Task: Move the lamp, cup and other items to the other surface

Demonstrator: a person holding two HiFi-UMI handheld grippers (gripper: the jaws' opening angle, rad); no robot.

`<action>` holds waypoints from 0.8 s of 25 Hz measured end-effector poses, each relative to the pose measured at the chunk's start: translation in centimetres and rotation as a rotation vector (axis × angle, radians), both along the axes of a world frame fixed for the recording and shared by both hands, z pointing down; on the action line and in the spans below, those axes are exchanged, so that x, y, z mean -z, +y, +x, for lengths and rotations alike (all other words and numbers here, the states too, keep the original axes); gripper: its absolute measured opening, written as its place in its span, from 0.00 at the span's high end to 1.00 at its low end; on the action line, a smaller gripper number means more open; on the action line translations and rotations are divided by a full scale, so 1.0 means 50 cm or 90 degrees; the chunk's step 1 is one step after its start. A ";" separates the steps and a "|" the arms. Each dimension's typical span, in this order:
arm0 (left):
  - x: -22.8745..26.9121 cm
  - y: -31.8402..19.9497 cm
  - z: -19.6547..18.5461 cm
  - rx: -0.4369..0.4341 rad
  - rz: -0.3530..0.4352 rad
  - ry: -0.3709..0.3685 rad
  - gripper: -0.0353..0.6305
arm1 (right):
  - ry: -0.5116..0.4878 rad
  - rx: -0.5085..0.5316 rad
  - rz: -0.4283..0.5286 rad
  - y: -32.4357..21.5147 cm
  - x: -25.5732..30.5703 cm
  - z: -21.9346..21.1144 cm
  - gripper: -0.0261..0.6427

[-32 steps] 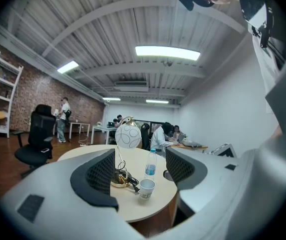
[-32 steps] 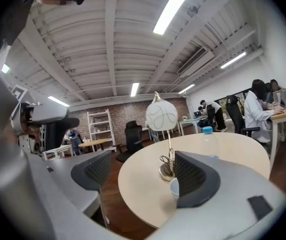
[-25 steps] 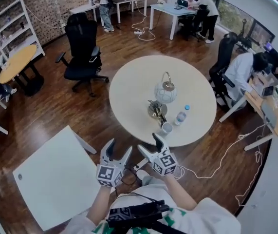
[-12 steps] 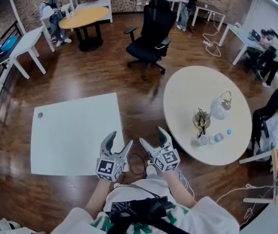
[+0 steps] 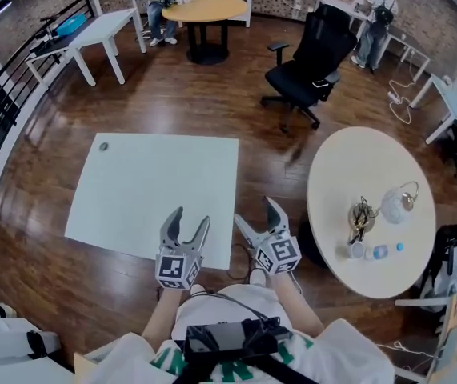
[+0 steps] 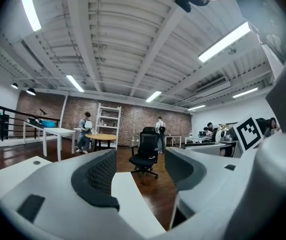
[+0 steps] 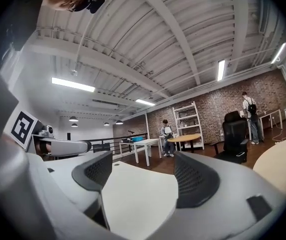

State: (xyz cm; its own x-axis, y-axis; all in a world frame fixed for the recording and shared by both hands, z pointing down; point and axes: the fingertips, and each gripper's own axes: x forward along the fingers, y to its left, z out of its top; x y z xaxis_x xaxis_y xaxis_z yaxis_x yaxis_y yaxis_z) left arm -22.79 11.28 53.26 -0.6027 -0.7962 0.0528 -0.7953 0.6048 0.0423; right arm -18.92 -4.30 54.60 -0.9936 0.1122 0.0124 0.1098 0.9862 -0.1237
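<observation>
Lamp (image 5: 394,205), cup (image 5: 358,251) and their companions all stand on the round worktop (image 5: 348,166), well off to the right of the right claw (image 5: 254,210).

The square white worktop (image 5: 156,190) lies straight ahead of both claws, with its near edge just beyond their tips. It carries none of the task's things. The scene therefore fits two readings: the round worktop is either the surface the things are to leave or the one they were to reach.

The left claw (image 5: 190,216) is released and empty and points level over the square worktop. The right claw is released too. Its jaws have just eased slightly closer with nothing between them. The free claws probably suit a walk between surfaces.

In the cluster, the lamp stands beyond a dark-stemmed ornament (image 5: 360,214), which is on the side nearer the claws. The bottle (image 5: 378,252) stands just beyond the cup. A small dark disc (image 5: 103,145) sits at the square worktop's far left corner, well ahead of the left claw.
</observation>
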 end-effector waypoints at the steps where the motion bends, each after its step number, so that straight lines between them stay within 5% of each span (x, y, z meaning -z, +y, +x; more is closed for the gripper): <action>1: -0.004 0.013 -0.004 0.012 0.000 0.002 0.52 | 0.002 0.004 0.001 0.006 -0.002 -0.004 0.35; 11: -0.003 0.087 -0.014 0.066 -0.004 -0.004 0.52 | 0.000 0.060 0.013 0.081 0.022 -0.027 0.42; 20: -0.007 0.086 -0.005 0.057 -0.007 0.003 0.52 | 0.005 0.052 0.014 0.074 0.000 -0.014 0.42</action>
